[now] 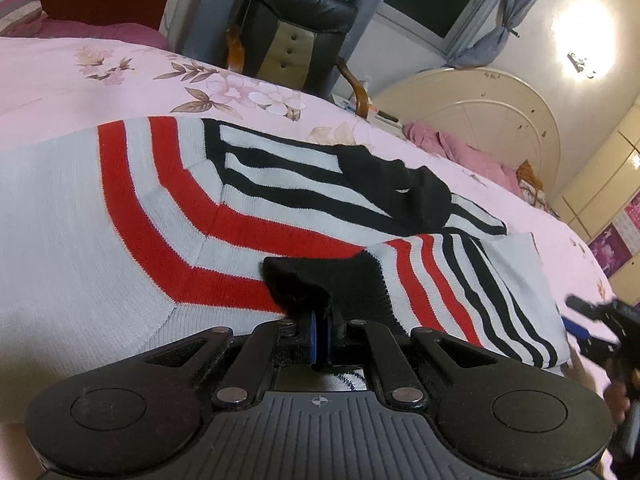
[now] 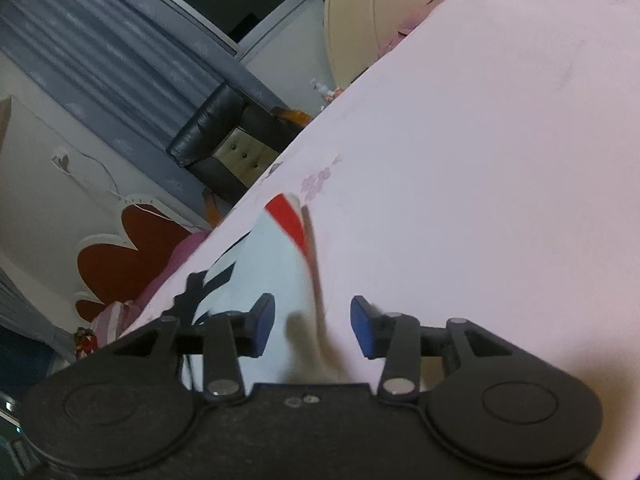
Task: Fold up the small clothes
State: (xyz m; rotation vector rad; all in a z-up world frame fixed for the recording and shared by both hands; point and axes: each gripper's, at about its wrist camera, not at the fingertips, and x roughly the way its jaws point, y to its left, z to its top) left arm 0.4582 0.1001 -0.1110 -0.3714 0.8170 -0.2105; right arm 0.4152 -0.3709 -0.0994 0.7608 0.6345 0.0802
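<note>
A white knit sweater [image 1: 100, 220] with red and black stripes lies spread on the pink floral bed sheet [image 1: 80, 80]. One sleeve is folded across it, its black cuff [image 1: 400, 188] resting on the stripes. My left gripper [image 1: 320, 336] is shut on the other black cuff [image 1: 304, 284] at the near edge. In the right wrist view, my right gripper [image 2: 313, 330] stands open just above the sheet [image 2: 480, 160]. The blurred edge of the sweater [image 2: 256, 264] runs between its blue pads [image 2: 362, 332], and neither pad presses on it. It also shows at the right edge of the left wrist view [image 1: 600, 320].
A black leather armchair [image 1: 296, 28] stands past the far side of the bed. A heap of pink clothes [image 1: 460, 148] lies at the far right of the sheet, before a cream rounded board [image 1: 480, 108]. Grey curtains and a dark window are behind.
</note>
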